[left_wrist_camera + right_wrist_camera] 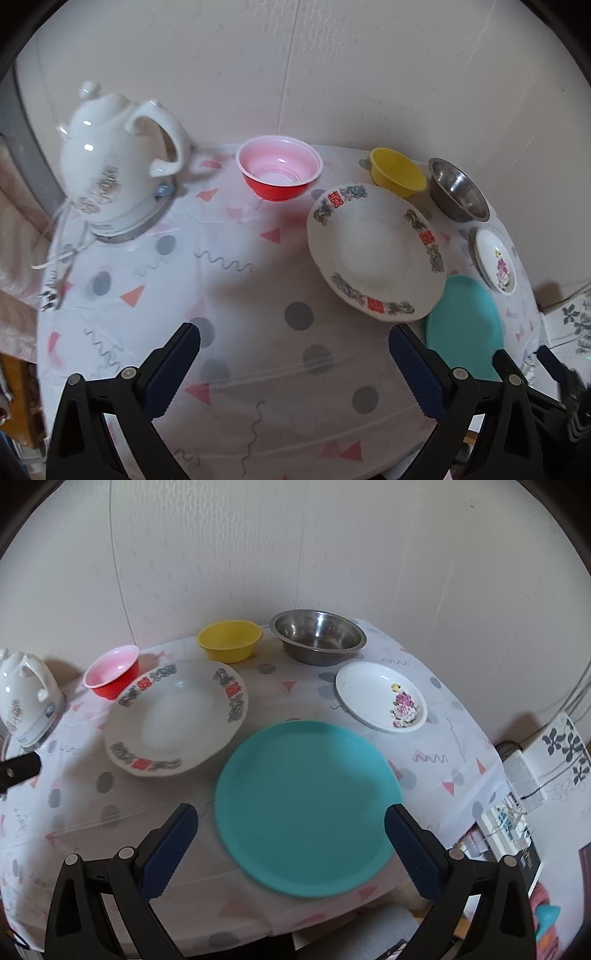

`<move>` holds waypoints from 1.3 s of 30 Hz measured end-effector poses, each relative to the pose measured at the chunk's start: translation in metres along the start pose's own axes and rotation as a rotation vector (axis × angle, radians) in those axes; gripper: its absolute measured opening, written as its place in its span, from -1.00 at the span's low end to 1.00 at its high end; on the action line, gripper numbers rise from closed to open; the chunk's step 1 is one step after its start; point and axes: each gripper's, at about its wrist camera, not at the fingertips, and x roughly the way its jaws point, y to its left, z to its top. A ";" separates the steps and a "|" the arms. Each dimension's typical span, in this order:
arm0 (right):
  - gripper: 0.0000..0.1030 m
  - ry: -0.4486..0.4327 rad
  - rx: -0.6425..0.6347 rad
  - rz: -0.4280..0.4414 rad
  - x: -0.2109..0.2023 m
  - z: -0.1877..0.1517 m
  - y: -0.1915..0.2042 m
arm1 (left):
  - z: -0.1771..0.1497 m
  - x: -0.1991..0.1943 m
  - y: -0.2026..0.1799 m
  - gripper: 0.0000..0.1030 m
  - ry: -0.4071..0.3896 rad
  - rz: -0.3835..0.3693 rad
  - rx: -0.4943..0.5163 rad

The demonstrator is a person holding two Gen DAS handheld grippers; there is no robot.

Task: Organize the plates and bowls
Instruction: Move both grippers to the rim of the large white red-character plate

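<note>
the left wrist view looks forward and down from above the near edge of the table (258,369), facing the wall (332,74), with the kettle (118,158) at its left. the right wrist view sits further right, close over the teal plate (306,808), facing the same wall. both share the patterned plate (376,251), red bowl (279,171), yellow bowl (229,639), steel bowl (317,635) and floral dish (382,697).

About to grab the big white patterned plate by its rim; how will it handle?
The patterned plate looks like glazed ceramic, so probably heavy for its size and breakable if dropped. Its glossy rim may be slippery between the right gripper pads. It lies flat on the tablecloth, so it will probably slide rather than tip if pushed.
</note>
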 end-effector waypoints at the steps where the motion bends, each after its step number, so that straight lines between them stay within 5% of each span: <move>1: 0.99 0.006 -0.019 -0.006 0.006 0.004 0.001 | 0.004 0.007 0.003 1.00 0.025 -0.043 -0.010; 5: 0.99 0.010 -0.055 -0.006 0.019 0.016 0.003 | 0.015 0.028 0.016 1.00 0.101 -0.156 -0.122; 15: 0.97 0.023 -0.079 0.034 0.054 0.049 -0.003 | 0.036 0.062 0.011 1.00 0.143 -0.182 -0.183; 39: 0.86 0.040 -0.170 0.168 0.121 0.107 0.011 | 0.059 0.116 0.006 0.95 0.126 -0.109 -0.243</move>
